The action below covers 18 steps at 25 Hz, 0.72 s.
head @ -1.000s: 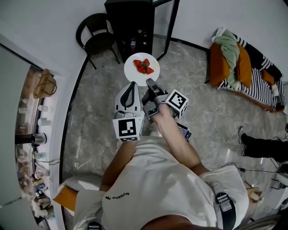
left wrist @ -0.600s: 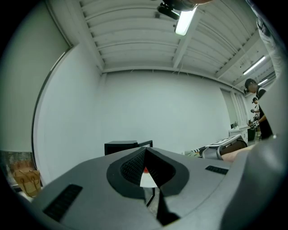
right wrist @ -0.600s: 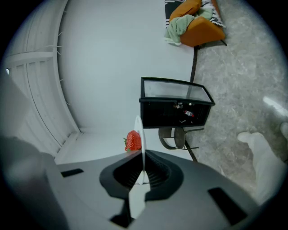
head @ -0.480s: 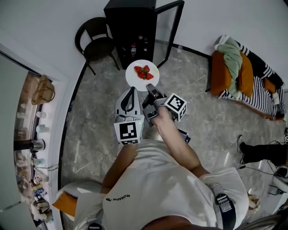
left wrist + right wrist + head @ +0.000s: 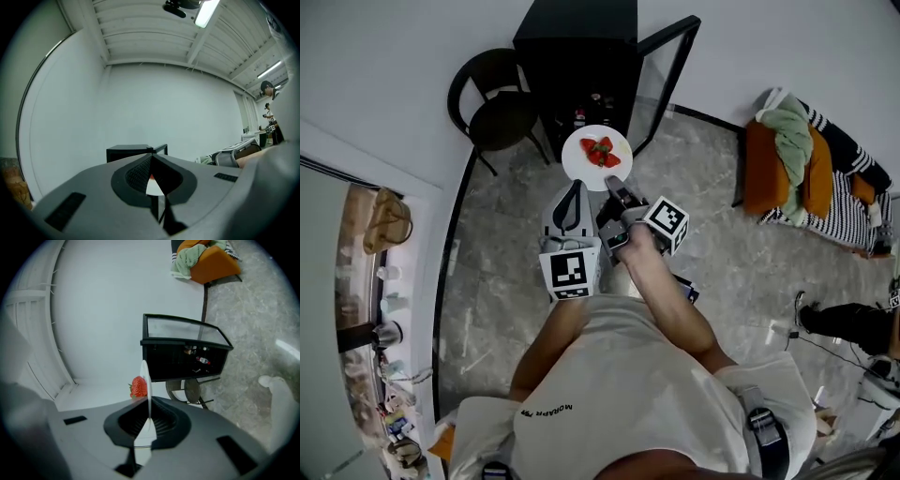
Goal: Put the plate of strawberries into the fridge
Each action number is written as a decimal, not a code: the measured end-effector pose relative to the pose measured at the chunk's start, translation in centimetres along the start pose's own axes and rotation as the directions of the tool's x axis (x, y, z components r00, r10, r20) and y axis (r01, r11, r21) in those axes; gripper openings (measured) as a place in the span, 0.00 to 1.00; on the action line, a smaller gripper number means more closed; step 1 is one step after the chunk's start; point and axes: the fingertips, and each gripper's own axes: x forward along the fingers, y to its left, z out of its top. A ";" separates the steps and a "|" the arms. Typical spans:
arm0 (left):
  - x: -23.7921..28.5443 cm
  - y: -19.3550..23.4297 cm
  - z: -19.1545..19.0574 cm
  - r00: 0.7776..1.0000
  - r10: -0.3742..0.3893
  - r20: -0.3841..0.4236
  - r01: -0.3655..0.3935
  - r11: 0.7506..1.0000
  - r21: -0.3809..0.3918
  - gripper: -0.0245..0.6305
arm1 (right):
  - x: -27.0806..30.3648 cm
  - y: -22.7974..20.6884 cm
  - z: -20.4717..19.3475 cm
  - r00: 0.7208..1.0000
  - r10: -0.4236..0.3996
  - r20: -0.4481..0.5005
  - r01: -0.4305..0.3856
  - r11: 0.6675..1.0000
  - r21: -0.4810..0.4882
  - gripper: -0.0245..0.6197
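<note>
A person carries the plate (image 5: 596,157) of strawberries (image 5: 600,152) toward the black fridge (image 5: 572,47), whose glass door (image 5: 666,75) stands swung open to the right. A black chair (image 5: 495,111) sits just left of the fridge. Over the past second the bearer has walked forward across the marbled floor (image 5: 497,272). The plate, which was short of the cabinet, now reaches the open front with its far rim. By the look of it, only the last reach onto a shelf remains. The left claw (image 5: 577,187) is clamped on the plate's near rim, a white wedge showing between its closed jaws. The right claw (image 5: 614,185) pinches the same near rim just beside it, its grip unchanged. The plate is round and so has no long axis. It is held level and face up, with the berries heaped at its middle, and its free far edge leads toward the opening. Seen edge-on from the right gripper view, it is a thin white line with one berry beside it. Bottles (image 5: 202,359) show on a shelf inside.
</note>
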 end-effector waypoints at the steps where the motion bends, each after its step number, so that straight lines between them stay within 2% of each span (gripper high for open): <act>1: 1.7 1.2 -0.1 1.000 -0.001 -0.005 0.001 1.000 0.000 0.04 | 1.9 0.1 0.3 1.000 -0.004 -0.001 0.004 1.000 0.005 0.07; 5: 5.8 4.1 0.2 1.000 -0.008 -0.012 0.008 1.000 0.007 0.04 | 6.7 0.9 1.3 1.000 -0.008 0.007 0.008 1.000 0.014 0.07; 18: 14.6 11.4 -0.6 0.999 -0.041 -0.027 0.041 0.999 0.011 0.04 | 17.5 1.9 2.8 0.999 -0.015 0.044 0.014 1.000 0.019 0.07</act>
